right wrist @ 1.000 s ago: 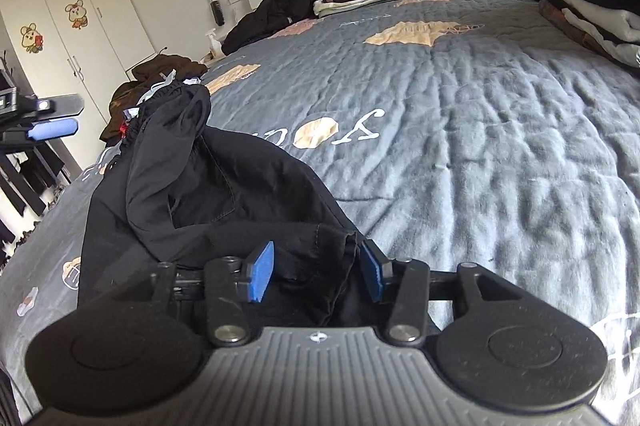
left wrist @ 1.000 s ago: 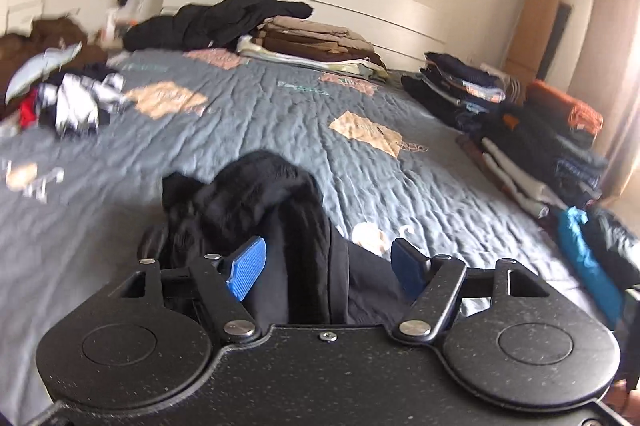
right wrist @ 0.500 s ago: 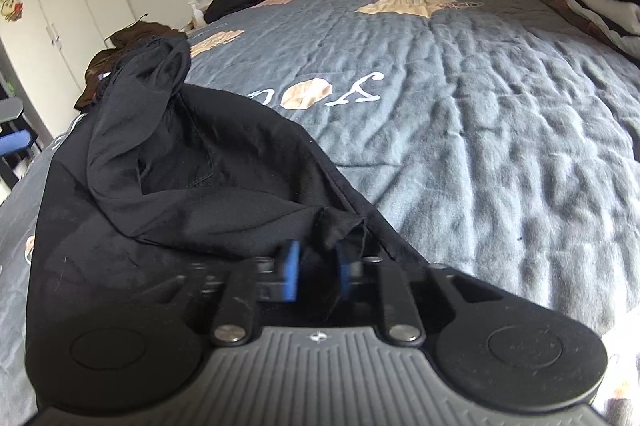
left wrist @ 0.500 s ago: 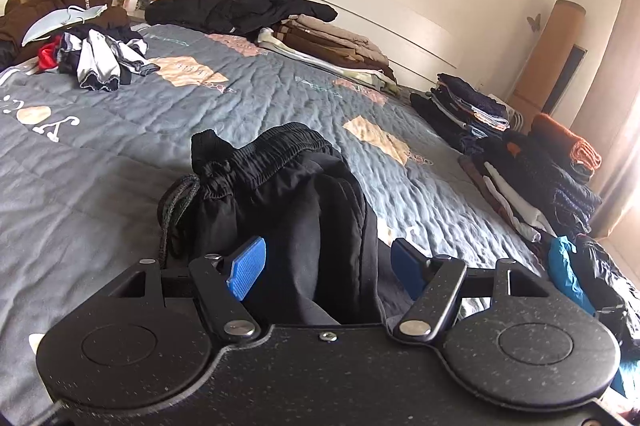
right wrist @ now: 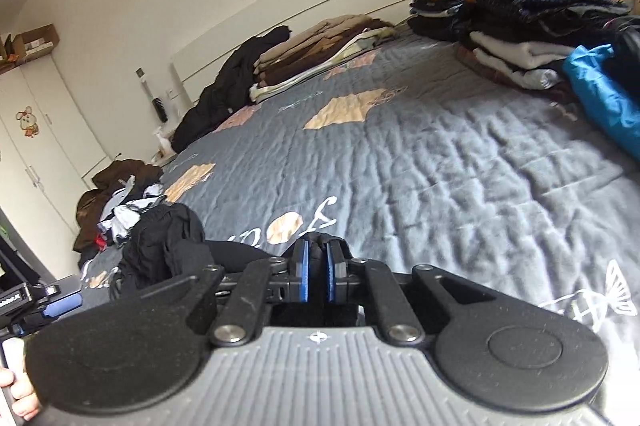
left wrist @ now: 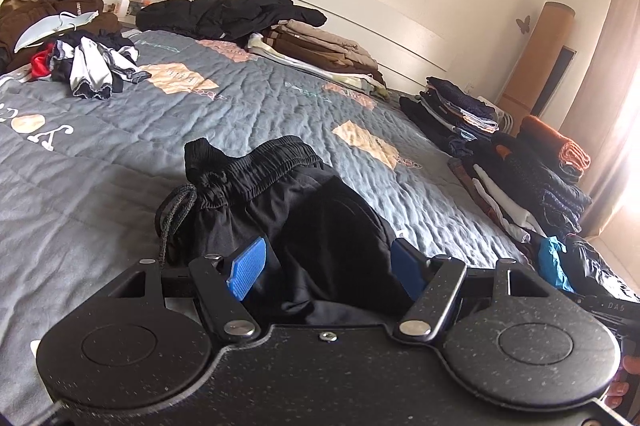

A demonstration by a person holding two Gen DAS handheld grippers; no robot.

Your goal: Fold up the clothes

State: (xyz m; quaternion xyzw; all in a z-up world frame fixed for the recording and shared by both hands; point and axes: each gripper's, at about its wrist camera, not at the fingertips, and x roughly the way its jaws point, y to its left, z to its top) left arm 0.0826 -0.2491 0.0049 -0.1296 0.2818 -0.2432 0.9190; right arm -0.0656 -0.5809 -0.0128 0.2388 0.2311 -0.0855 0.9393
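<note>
Left gripper [left wrist: 326, 268] angled slightly downward, blue pads spread wide apart, right gripper [right wrist: 317, 276] tilted, jaws just closing, pads nearly together on dark cloth

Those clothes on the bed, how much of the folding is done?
Much looks done: folded stacks line one edge of the bed, with a brown pile by the headboard. In hand: black shorts; the right gripper has just closed on their fabric, while the left gripper sits open around them. Left: a loose heap and a black jacket.
</note>
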